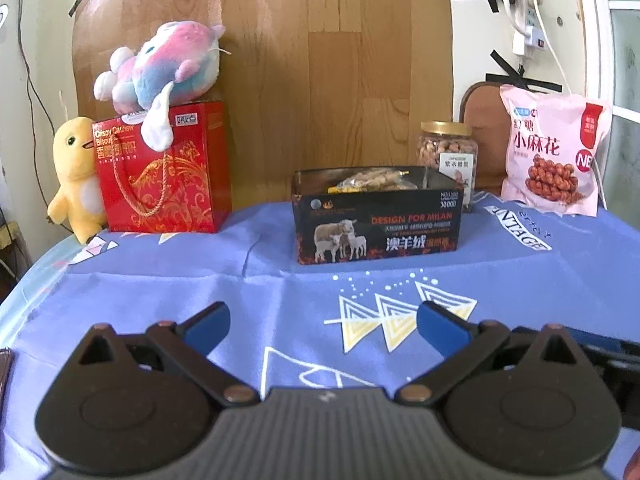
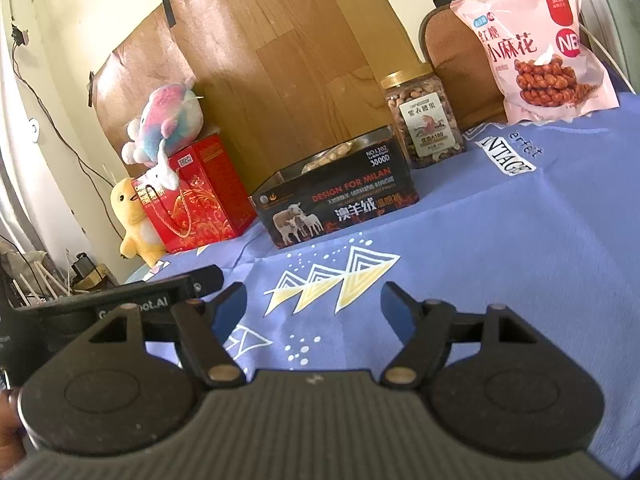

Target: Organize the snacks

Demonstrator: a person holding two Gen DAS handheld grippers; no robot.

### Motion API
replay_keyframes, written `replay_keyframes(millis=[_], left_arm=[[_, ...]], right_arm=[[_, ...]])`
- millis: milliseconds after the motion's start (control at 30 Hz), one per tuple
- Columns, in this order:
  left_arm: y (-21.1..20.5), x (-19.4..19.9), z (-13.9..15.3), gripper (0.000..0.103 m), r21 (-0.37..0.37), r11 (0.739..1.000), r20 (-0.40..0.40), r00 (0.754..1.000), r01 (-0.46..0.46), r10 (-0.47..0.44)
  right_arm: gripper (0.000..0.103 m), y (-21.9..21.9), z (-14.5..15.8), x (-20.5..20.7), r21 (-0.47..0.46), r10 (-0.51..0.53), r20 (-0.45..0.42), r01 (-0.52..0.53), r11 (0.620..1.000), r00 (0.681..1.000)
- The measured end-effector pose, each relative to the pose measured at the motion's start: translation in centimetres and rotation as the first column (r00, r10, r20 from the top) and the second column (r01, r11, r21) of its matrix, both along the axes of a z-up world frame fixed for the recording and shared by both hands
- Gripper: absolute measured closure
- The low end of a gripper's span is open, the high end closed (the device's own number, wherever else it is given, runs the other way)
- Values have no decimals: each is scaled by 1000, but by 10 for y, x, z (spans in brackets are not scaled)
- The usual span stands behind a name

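The table (image 1: 160, 280) is covered with a blue cloth printed with white and yellow triangles. At its centre stands an open black rectangular box with a sheep picture (image 1: 378, 220), and wrapped snacks (image 1: 372, 180) lie inside it. Just beside the box, to its right rear, stands a clear plastic jar of nuts with a gold lid (image 1: 448, 152). Further right, a pink bag of twisted dough snacks (image 1: 554, 152) stands upright against a brown chair back (image 1: 482, 120). At the left rear stands a red gift bag with gold ornament and a cord handle (image 1: 168, 172). A pink-and-blue plush toy (image 1: 168, 68) rests on top of it, and a yellow plush duck (image 1: 76, 176) stands against its left side.

The left hand-held gripper (image 1: 323, 322) hovers over the cloth with its blue-padded jaws spread wide and nothing between them. The right hand-held gripper (image 2: 314, 306) is likewise spread and empty, well short of the box.
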State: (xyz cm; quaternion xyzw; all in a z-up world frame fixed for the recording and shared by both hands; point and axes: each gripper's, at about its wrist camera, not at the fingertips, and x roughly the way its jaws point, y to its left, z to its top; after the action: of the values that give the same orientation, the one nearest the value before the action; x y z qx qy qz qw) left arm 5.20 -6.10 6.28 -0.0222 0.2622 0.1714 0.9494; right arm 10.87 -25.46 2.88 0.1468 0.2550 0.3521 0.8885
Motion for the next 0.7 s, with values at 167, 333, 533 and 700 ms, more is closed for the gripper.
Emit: replay_keyframes(millis=[167, 333, 533, 700], left_arm=[[-1, 3, -4, 0, 5, 1000, -22, 1000, 0, 0], [-1, 5, -8, 0, 0, 1000, -48, 999, 3, -3], [-4, 9, -15, 0, 62, 998, -97, 995, -28, 34], [-1, 9, -15, 0, 104, 993, -100, 992, -63, 73]], right_arm=[[26, -3, -2, 1, 9, -11, -8, 11, 1000, 1000], [26, -4, -3, 2, 15, -13, -16, 13, 1000, 1000], [25, -6, -4, 4, 22, -17, -26, 17, 1000, 1000], [25, -7, -6, 5, 27, -23, -37, 24, 999, 999]])
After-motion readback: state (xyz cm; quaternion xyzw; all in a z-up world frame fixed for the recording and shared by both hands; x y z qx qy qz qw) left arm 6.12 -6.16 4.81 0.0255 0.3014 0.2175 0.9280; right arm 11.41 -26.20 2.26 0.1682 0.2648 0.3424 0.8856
